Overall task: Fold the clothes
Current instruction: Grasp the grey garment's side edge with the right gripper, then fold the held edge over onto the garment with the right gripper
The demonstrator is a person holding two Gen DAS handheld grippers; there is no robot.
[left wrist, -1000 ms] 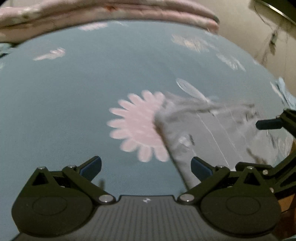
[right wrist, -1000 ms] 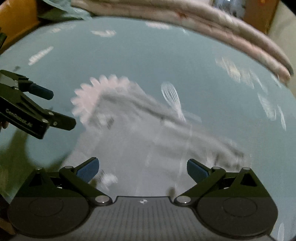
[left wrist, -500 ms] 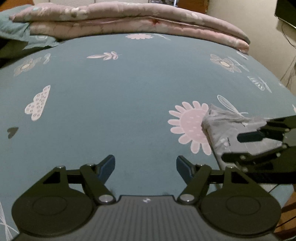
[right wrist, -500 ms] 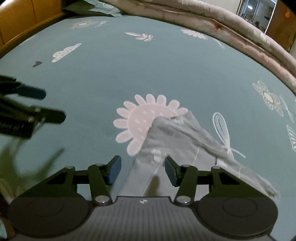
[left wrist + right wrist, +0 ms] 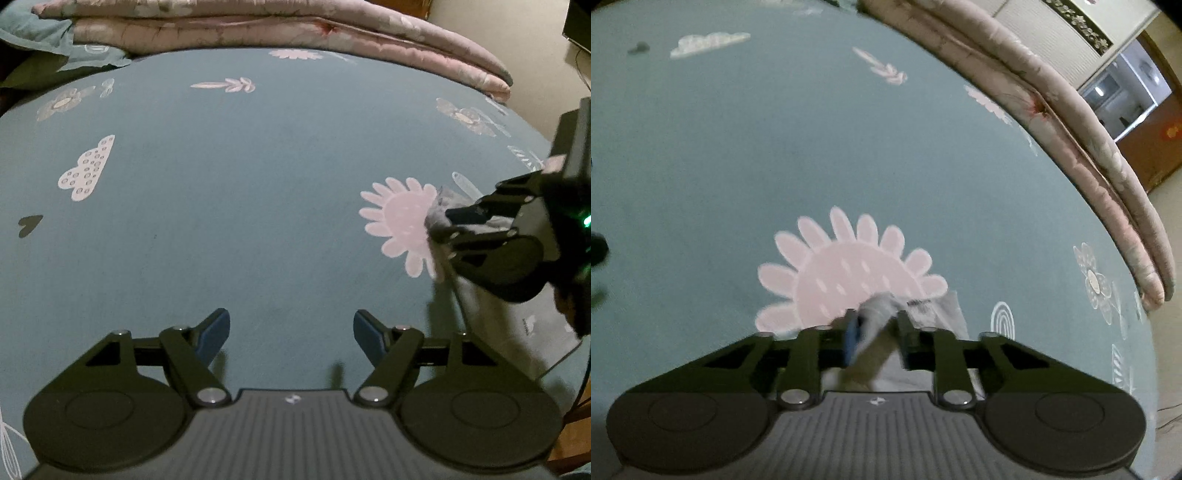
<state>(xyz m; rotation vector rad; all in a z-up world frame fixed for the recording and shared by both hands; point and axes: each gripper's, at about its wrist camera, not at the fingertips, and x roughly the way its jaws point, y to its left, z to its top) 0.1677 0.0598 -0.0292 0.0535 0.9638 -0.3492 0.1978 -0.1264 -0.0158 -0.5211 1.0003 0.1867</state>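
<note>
Right gripper (image 5: 875, 328) has advanced, jaws closing around garment (image 5: 877, 314) corner

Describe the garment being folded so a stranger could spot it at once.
On the teal printed bedsheet, find the big pink sun flower print. At its lower right edge lies the grey garment, with the right gripper closing on its corner. It is the only loose cloth there.

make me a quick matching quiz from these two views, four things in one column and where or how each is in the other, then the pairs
Things
1. grey garment
2. left hand-held gripper
3. pink quilt
4. right hand-held gripper

Descriptions
A. folded along the bed's far edge
B. closing on a bunched cloth corner
C. lying over the pink flower print
D. open above bare bedsheet

Pairs: 1-C, 2-D, 3-A, 4-B
</note>
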